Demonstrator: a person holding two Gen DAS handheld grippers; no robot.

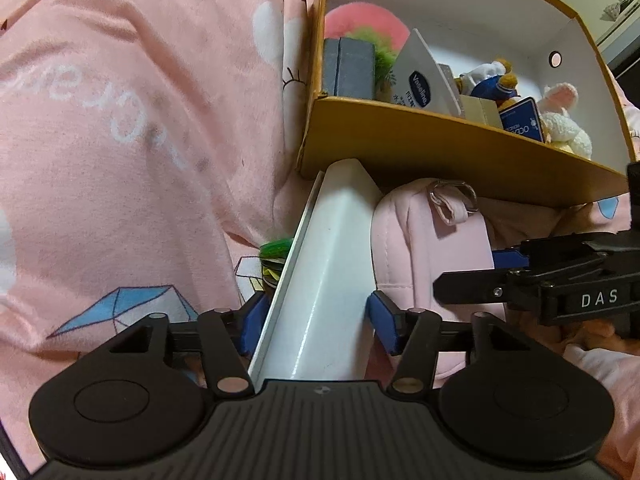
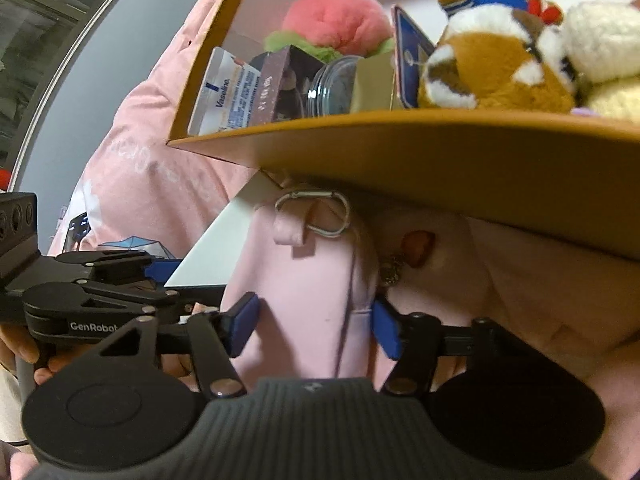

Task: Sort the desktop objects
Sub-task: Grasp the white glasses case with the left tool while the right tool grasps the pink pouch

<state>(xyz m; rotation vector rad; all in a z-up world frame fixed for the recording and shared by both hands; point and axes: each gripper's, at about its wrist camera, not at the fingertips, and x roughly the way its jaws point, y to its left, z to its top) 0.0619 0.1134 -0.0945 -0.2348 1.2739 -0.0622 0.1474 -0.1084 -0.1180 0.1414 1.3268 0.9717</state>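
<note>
A long white box (image 1: 320,272) lies on pink bedding, and my left gripper (image 1: 320,320) has both blue pads pressed against its sides. Beside it on the right is a soft pink pouch (image 1: 420,240) with a metal ring on a strap. The right gripper (image 1: 492,270) comes in from the right edge and holds that pouch. In the right wrist view the pink pouch (image 2: 304,280) sits squeezed between the pads of my right gripper (image 2: 312,328). The left gripper (image 2: 168,280) shows at the left on the white box (image 2: 216,240).
A mustard cardboard box (image 1: 440,140) with a white inside stands just behind, holding plush toys (image 2: 492,68), a pink fluffy ball (image 2: 336,16), a Vaseline pack (image 1: 420,80) and small boxes. Its front wall (image 2: 400,152) overhangs the pouch. Something green (image 1: 274,246) peeks from under the white box. Pink bedding (image 1: 120,140) lies all around.
</note>
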